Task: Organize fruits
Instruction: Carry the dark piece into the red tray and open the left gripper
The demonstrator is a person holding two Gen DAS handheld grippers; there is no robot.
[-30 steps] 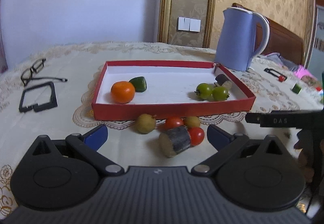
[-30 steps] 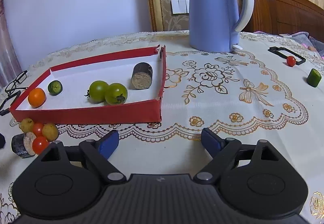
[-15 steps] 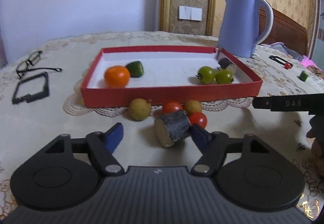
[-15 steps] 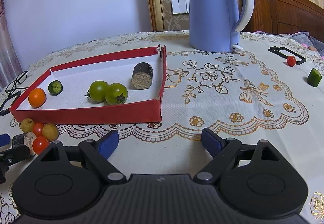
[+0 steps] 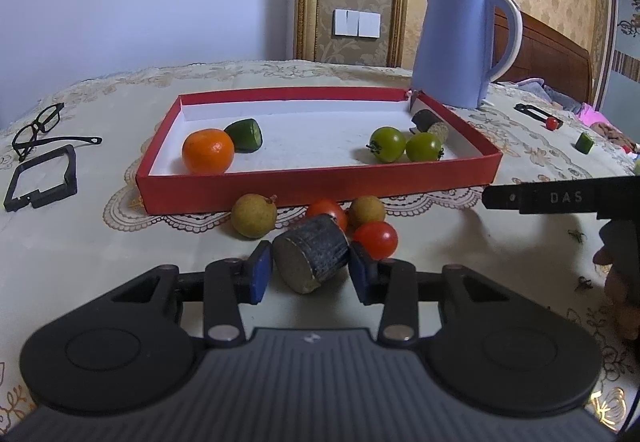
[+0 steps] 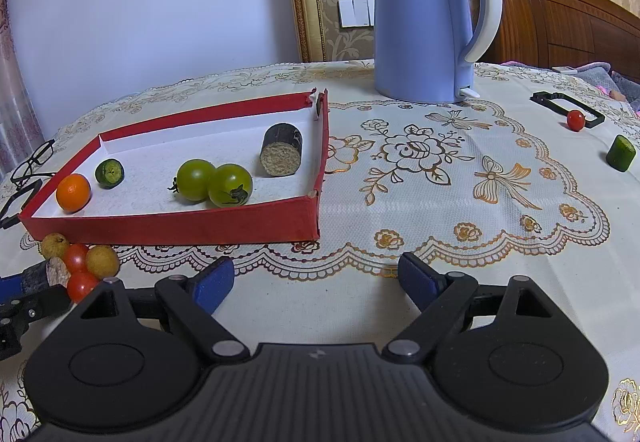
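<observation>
Near the red tray (image 5: 320,182), the left gripper (image 5: 310,268) bracketed a dark log (image 5: 314,256), jaws narrow; the right gripper (image 6: 316,282) gaped wide.

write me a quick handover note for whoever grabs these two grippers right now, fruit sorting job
Left gripper: pads on either side of the dark cut cylinder piece lying on the tablecloth; full contact cannot be told.
Right gripper: open, holding nothing, over bare cloth.
In the red tray: orange, green cucumber chunk, two green tomatoes, another dark cut piece.
In front of the tray: two yellowish fruits, two red tomatoes.
Far right on the table: a small red tomato and a green chunk.
Left: grip and tray this piece, then the loose fruit.
</observation>
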